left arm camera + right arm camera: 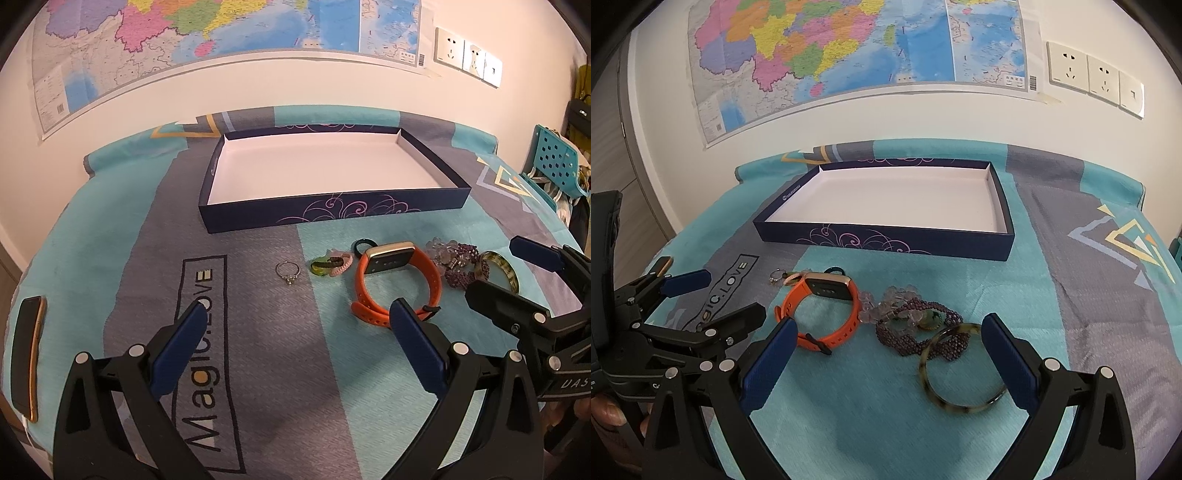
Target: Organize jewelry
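Observation:
A shallow navy box (325,214) (886,242) with a white inside stands empty at the back of the cloth. In front of it lie a silver ring (288,272), small green and pink bands (328,266), a dark ring (364,246), an orange-strapped watch (397,273) (823,310), clear and purple bead bracelets (456,264) (916,325) and a mottled bangle (960,369) (506,269). My left gripper (295,321) hovers open, short of the ring and watch. My right gripper (886,339) is open around the near side of the bangle and beads, touching nothing.
A phone (27,354) lies at the cloth's left edge. The table is covered by a teal and grey cloth (258,350) and backs onto a wall with a map (849,55) and sockets (1097,77). A teal chair (554,162) stands at the right.

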### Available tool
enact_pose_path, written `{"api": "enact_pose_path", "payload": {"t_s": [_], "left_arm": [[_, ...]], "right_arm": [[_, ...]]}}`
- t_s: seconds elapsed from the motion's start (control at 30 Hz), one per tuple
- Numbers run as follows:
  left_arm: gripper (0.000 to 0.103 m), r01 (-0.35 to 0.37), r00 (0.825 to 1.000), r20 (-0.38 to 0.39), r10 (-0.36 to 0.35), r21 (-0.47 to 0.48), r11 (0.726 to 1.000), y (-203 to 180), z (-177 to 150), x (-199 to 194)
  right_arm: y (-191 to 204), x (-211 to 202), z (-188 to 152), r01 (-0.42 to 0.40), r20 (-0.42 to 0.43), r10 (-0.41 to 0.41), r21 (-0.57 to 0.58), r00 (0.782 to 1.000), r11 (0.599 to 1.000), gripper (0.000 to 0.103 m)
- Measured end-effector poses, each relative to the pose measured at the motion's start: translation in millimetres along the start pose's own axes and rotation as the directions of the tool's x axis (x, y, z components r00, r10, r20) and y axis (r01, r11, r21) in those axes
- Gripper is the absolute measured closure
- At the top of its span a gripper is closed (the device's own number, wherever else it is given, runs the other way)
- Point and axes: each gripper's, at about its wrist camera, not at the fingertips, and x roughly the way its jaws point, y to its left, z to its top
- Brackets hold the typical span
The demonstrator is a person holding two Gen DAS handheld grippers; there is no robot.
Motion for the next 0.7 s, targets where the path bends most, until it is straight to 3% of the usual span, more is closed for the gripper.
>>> {"api": "enact_pose_path", "payload": {"t_s": [0.7], "left_arm": [[0.006, 0.023, 1.0, -0.017, -0.023, 0.016, 1.0, -5.3, -0.8, 2.6]], "right_arm": [[-7.8, -4.3, -5.3, -0.004, -0.005, 0.004, 0.028, 1.0, 1.0, 0.007]]}}
